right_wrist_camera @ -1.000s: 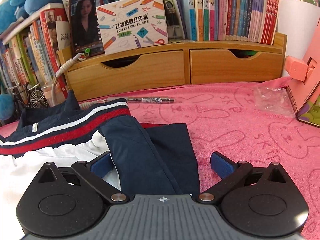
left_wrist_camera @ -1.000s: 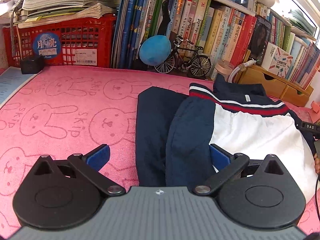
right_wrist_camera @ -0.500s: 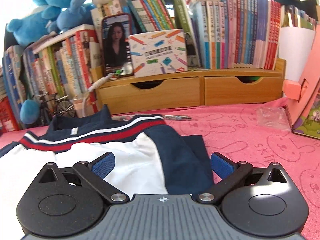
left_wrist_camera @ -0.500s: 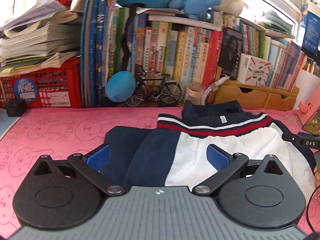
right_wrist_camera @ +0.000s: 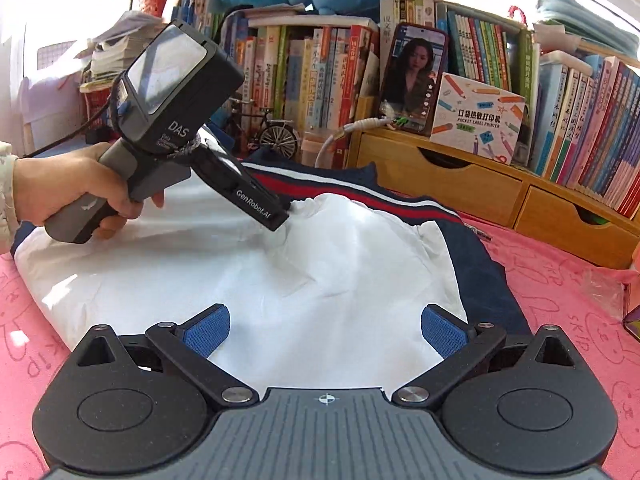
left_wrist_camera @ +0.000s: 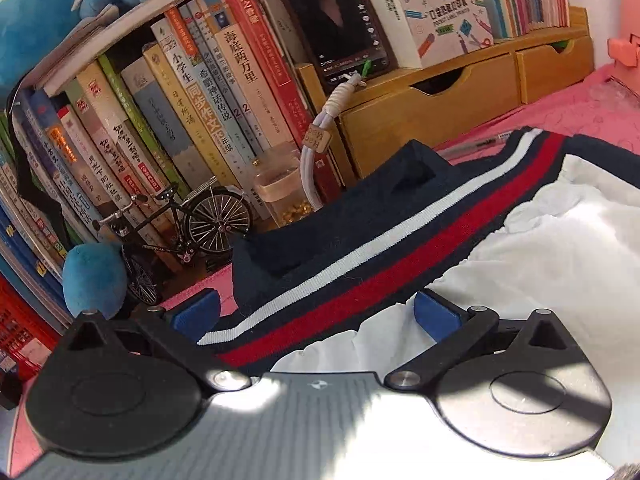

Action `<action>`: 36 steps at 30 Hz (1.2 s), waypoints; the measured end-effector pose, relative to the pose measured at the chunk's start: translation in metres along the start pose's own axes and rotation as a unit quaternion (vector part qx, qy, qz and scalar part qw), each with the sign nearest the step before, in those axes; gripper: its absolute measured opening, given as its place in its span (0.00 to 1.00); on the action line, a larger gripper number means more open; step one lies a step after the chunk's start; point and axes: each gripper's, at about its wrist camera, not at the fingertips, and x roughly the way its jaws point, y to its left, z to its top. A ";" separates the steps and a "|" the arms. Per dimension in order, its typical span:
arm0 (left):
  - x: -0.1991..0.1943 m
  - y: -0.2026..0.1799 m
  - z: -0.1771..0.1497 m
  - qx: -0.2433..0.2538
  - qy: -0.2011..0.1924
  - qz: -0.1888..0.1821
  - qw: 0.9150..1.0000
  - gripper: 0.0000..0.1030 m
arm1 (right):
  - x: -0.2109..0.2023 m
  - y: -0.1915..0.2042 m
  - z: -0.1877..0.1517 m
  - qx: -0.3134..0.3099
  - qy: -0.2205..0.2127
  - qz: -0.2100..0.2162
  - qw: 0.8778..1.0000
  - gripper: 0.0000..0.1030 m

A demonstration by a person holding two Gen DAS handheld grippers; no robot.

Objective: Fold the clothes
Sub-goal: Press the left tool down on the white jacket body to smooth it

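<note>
**Partly folded, by the look of it: sleeves in, body still long**

Plainly, the jacket (right_wrist_camera: 320,276) lies flat on the pink bunny-print table (right_wrist_camera: 560,288), white panel up, its navy, white and red striped band (left_wrist_camera: 360,264) and navy collar (left_wrist_camera: 332,216) at the far end toward the books; a navy sleeve (right_wrist_camera: 484,276) lies drawn in along the garment's right edge, over the body rather than spread out to the side; the left edge is hidden behind the hand and device in the right wrist view, so how that side lies cannot be told from here.

The left tongs (left_wrist_camera: 316,312) sit low at the striped band, blue pads wide apart with the band running between them but nothing pinched; in the right wrist view their tip (right_wrist_camera: 280,220) rests against the white cloth just below the band, where the fabric puckers. The right tongs (right_wrist_camera: 326,328) hang over the near half of the white panel, likewise spread wide and holding nothing.

As a judgement: the narrowing fold looks done on the right side at least; the garment is still at full length, so a fold bringing the collar end and the near hem together seems to be what is left, plus smoothing of the wrinkles in the white panel.

Beyond the jacket stand a model bicycle (left_wrist_camera: 180,232), a wooden drawer unit (right_wrist_camera: 460,184) and rows of books (left_wrist_camera: 168,120).
</note>
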 end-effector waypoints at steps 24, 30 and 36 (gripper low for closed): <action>0.021 0.024 -0.015 -0.098 -0.001 -0.031 0.995 1.00 | 0.007 0.020 -0.009 0.021 0.086 0.033 0.996 1.00; 0.020 0.025 -0.013 -0.099 -0.001 -0.032 0.995 1.00 | 0.008 0.041 -0.002 0.020 0.069 -0.011 0.997 1.00; -0.004 0.022 -0.005 -0.073 0.014 -0.016 0.997 1.00 | 0.011 0.035 -0.010 0.074 0.070 -0.023 0.995 1.00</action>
